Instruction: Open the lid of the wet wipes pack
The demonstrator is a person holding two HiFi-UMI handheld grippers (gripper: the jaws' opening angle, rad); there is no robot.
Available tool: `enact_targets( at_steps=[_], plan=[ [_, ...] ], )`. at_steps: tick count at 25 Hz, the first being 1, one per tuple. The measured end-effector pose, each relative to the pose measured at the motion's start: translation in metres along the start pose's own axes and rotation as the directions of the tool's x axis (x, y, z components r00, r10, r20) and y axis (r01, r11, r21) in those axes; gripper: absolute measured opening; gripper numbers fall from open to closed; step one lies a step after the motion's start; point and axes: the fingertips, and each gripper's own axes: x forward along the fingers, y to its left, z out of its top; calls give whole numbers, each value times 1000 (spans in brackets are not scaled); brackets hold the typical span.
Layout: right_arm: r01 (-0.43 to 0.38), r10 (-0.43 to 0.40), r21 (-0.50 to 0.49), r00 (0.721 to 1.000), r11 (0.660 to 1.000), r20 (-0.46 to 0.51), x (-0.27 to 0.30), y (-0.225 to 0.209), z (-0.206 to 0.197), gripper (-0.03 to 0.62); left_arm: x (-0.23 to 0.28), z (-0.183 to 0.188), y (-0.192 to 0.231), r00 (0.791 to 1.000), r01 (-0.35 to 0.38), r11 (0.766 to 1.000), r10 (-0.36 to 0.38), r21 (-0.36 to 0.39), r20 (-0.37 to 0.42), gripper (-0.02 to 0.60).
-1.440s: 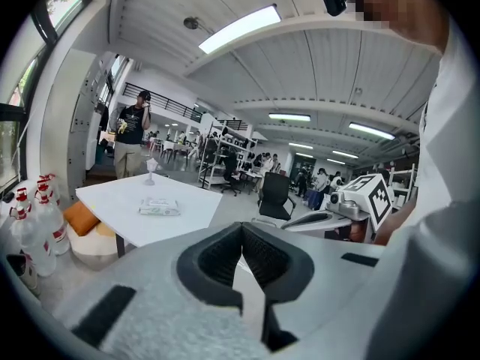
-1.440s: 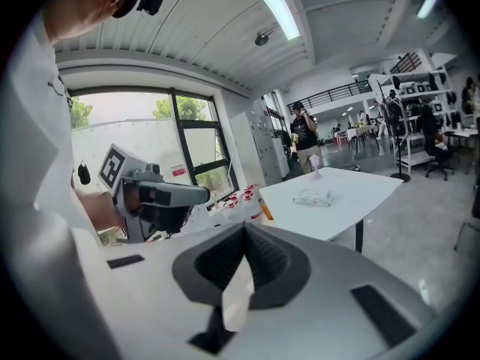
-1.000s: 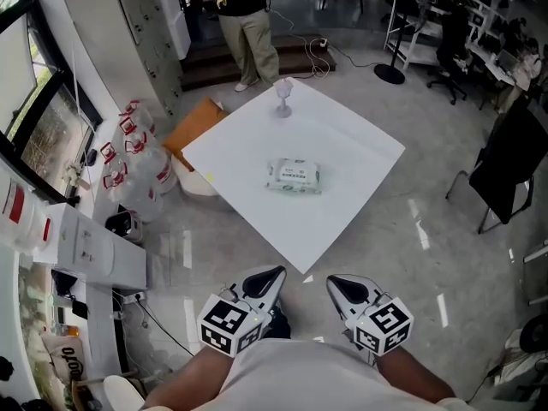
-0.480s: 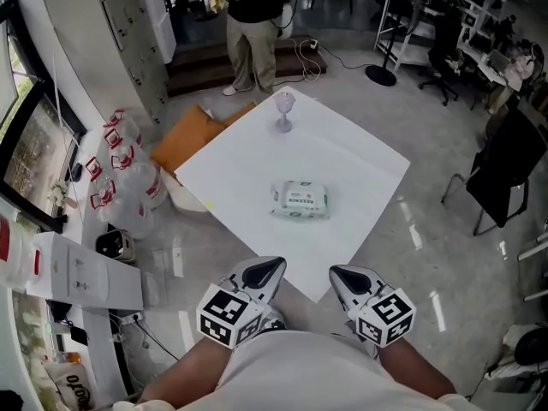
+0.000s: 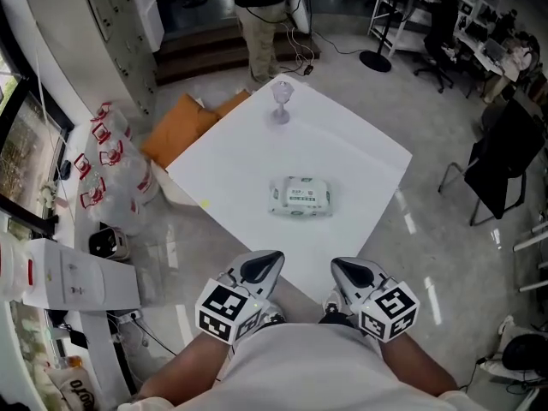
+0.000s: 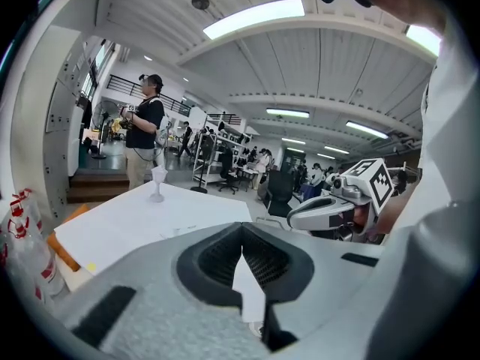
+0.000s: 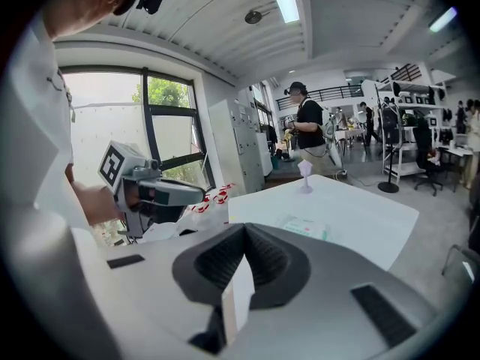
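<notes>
Both grippers have come forward since the earlier frame, and the near corner of the bench (image 5: 257,157) that lay ahead of them now sits between their tips. Still unmoved, the wet wipes pack (image 5: 300,197) lies flat near the middle of the white bench, its lid side up and, as far as can be made out, down flat. Nothing touches it.

Well short of the pack, the left gripper (image 5: 270,259) hangs at the left of the near corner with its jaws pressed together and nothing between them. Beside it, at the right of that corner, the right gripper (image 5: 342,266) also has its jaws fully closed and empty.

Close to the far corner of the bench a clear stemmed glass (image 5: 281,101) stands upright, well apart from the pack. Beyond that corner a person (image 5: 264,11) stands on the floor. Off the bench's left edge lie a brown cardboard box (image 5: 181,127) and a cluster of red-labelled bottles (image 5: 107,157); a black chair (image 5: 501,157) stands off the right side.
</notes>
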Motion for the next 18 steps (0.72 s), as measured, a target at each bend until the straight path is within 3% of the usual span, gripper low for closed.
enact_targets(
  at_steps=[8, 18],
  plan=[
    [-68, 69, -44, 998, 997, 12, 12, -19, 14, 6, 6, 3, 6, 996, -89, 996, 89, -20, 8, 8],
    [-201, 202, -111, 979, 973, -10, 31, -41, 30, 6, 22, 16, 6, 975, -214, 974, 217, -79, 39, 8]
  ],
)
